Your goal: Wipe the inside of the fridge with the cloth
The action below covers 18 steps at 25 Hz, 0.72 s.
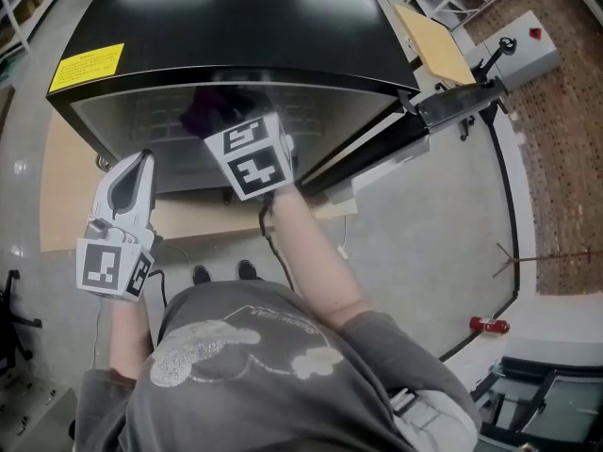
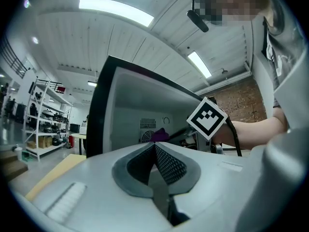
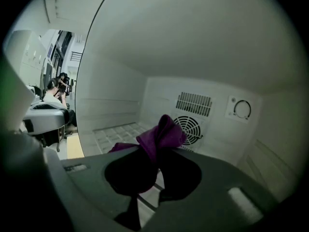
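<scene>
The black fridge [image 1: 236, 26] stands open toward me, its pale inside [image 3: 120, 124] showing a round fan grille [image 3: 190, 128] and a dial [image 3: 241, 109] on the back wall. My right gripper [image 3: 154, 151] reaches into the cavity, shut on a purple cloth [image 3: 161, 133] that bunches up above the jaws. From above, the cloth [image 1: 209, 109] shows dark just ahead of the right gripper [image 1: 247, 156]. My left gripper [image 1: 127, 191] hangs outside the fridge's front left corner. Its jaws are shut together with nothing in them [image 2: 154, 148], and the cloth [image 2: 161, 134] is visible beyond.
The fridge door [image 1: 415, 125] swings open to the right. A wooden board [image 1: 236, 217] lies under the fridge. A cable [image 1: 509, 205] runs over the floor at the right, by a small red object [image 1: 490, 326]. Shelving [image 2: 48, 115] stands far left.
</scene>
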Available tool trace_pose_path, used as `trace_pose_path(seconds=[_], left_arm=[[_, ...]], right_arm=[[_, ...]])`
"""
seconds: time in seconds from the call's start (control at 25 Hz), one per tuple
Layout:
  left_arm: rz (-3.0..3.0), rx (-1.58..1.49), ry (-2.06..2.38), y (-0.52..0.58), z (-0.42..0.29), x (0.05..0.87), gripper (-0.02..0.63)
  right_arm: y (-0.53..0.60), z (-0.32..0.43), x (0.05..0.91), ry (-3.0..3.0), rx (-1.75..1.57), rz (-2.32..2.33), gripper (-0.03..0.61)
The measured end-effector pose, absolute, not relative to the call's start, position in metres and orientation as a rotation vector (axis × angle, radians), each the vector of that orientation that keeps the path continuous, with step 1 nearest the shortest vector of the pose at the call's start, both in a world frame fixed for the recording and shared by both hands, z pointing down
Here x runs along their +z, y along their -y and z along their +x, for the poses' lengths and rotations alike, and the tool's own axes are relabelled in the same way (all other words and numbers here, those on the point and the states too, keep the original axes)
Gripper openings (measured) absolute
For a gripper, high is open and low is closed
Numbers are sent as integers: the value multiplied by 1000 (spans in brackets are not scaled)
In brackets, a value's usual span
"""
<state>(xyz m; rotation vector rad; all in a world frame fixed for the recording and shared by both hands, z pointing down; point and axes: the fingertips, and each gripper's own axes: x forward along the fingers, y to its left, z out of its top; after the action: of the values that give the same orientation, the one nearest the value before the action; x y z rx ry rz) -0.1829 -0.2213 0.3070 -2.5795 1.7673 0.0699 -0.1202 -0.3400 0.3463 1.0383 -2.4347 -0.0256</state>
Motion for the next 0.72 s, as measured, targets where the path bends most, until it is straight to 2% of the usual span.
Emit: trace_pose_path(seconds=[0.48, 0.72], left_arm=[[-2662, 49, -1652, 233, -151, 310, 17], [-2694, 45, -1611, 237, -138, 313, 17]], right_arm=[[354, -29, 349, 2302, 55, 1286, 43], [352, -12, 337, 2338, 59, 1427, 43]])
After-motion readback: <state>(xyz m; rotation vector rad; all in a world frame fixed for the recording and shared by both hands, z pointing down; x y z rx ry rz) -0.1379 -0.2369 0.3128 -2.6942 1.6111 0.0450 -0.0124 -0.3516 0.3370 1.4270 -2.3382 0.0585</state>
